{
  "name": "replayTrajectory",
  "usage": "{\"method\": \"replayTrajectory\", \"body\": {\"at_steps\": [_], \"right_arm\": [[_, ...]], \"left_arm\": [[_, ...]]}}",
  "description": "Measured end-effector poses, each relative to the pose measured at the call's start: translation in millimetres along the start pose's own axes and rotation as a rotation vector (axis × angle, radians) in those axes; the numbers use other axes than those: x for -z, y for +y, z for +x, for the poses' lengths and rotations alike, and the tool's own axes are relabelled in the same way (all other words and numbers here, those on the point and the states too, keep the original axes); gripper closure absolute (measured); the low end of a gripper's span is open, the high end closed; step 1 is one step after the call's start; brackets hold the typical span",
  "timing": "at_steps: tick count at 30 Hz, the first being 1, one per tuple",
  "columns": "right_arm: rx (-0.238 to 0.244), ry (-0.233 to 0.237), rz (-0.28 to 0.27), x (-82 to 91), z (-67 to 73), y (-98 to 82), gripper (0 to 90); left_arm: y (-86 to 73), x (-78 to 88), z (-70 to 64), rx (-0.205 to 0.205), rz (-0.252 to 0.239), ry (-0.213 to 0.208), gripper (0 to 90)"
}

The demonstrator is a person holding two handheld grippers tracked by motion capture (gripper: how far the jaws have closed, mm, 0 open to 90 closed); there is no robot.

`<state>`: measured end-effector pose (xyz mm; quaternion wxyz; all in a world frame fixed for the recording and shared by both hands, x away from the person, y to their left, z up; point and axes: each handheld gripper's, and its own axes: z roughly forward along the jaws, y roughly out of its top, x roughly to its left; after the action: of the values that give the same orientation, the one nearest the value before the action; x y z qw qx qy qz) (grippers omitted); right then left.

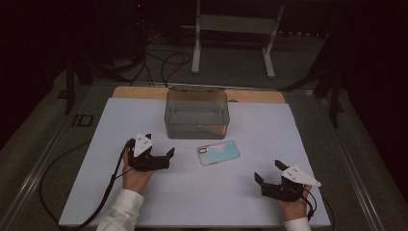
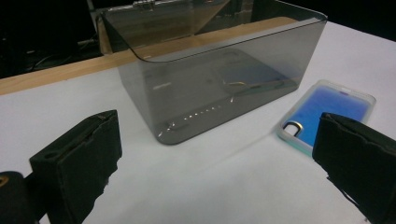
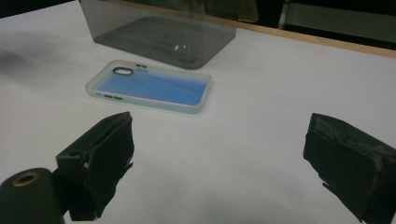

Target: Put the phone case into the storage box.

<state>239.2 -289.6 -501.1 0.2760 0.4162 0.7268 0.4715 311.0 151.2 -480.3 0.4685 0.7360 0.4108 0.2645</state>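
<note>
A blue phone case (image 1: 218, 152) with a pale translucent rim lies flat on the white sheet, just in front of a smoky transparent box (image 1: 196, 113). My left gripper (image 1: 159, 145) rests open to the left of the case, jaws wide apart and pointing toward the box (image 2: 210, 70) and the case (image 2: 327, 109). My right gripper (image 1: 269, 171) sits open near the front right of the sheet, aimed at the case (image 3: 149, 86), with the box (image 3: 163, 32) behind it. Nothing is between either pair of jaws.
The white sheet (image 1: 250, 197) covers most of a wooden table top whose far edge (image 1: 255, 95) shows behind the box. A white metal stand (image 1: 231, 29) and black cables (image 1: 163, 62) lie on the floor beyond the table.
</note>
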Motion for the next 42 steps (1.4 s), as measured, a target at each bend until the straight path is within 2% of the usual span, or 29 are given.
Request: {"method": "replayTrajectory", "body": {"at_steps": [4, 15, 21, 24, 33, 38, 42], "right_arm": [[-0.001, 0.000, -0.001, 0.2, -0.3, 0.0, 8.4], [-0.005, -0.001, 0.002, -0.2, -0.2, -0.3, 8.4], [-0.004, -0.002, 0.005, -0.3, -0.3, -0.2, 8.4], [-0.004, -0.003, 0.005, -0.2, -0.3, -0.2, 8.4], [-0.003, -0.003, 0.004, -0.1, -0.3, -0.3, 8.4], [-0.002, -0.003, 0.007, 0.0, -0.3, -0.3, 8.4], [-0.002, -0.004, 0.007, 0.0, -0.4, -0.3, 8.4]], "left_arm": [[3.6, -8.8, -3.4, -0.015, 0.005, -0.001, 1.8], [11.3, -24.9, -11.2, -0.019, 0.002, -0.024, 2.1], [17.4, -37.2, -18.4, -0.039, 0.008, -0.054, 2.2], [19.5, -42.1, -20.9, -0.036, 0.012, -0.069, 3.0], [23.4, -57.0, -29.5, -0.050, 0.044, -0.113, 5.4], [24.3, -65.0, -35.2, -0.067, 0.062, -0.126, 6.2], [25.5, -71.4, -37.8, -0.065, 0.077, -0.132, 8.1]]}}
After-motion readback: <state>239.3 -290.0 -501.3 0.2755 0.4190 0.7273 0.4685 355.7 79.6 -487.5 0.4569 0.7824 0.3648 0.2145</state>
